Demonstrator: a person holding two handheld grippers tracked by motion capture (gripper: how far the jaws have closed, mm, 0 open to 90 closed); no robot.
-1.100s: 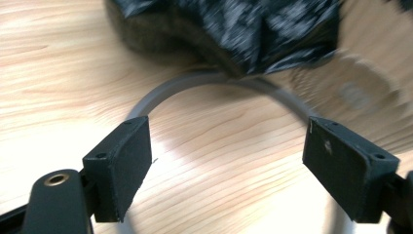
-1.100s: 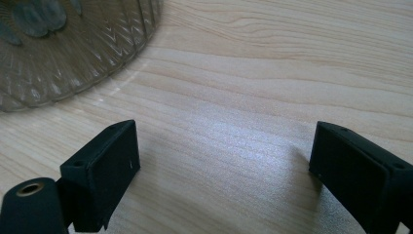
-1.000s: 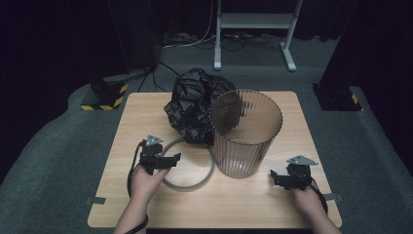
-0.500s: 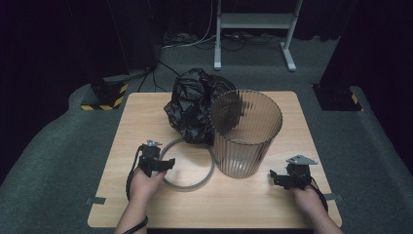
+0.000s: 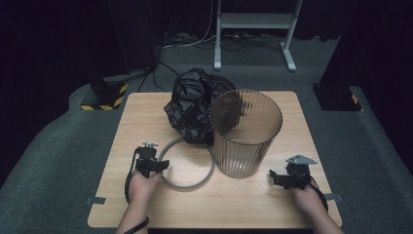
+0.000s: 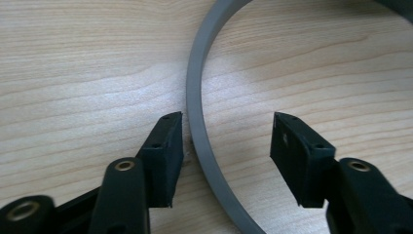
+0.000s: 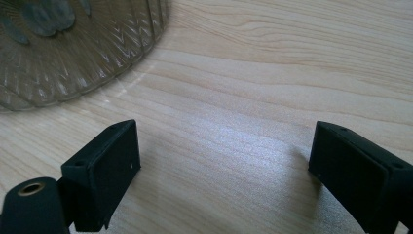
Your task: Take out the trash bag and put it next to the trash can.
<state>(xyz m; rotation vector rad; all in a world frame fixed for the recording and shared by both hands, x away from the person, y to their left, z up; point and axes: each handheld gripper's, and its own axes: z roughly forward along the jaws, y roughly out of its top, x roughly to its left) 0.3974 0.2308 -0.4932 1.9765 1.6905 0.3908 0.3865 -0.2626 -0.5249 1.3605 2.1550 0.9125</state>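
A thin grey ring [image 5: 185, 187] lies flat on the wooden table [image 5: 141, 117], left of a ribbed translucent bin [image 5: 246, 139]. My left gripper [image 5: 160, 165] is low over the ring's left edge. In the left gripper view, its jaws straddle the ring's rim [image 6: 195, 122]. They have just been closing; the left pad [image 6: 168, 151] is nearly at the rim and the other stands well apart. My left gripper [image 6: 226, 131] is open. My right gripper [image 5: 277, 178] rests at the table's right front, open [image 7: 224, 146] over bare wood, with the bin's base [image 7: 73, 48] ahead of it.
A crumpled black plastic bag [image 5: 192, 107] sits behind the ring, against the bin's left side. The person's forearms come in from the bottom edge. Dark grey floor surrounds the table, and a white stand [image 5: 253, 29] is far behind.
My left gripper has sunk toward the ring's left edge and its jaws have narrowed around the rim. The right gripper, bin and bag have not moved.
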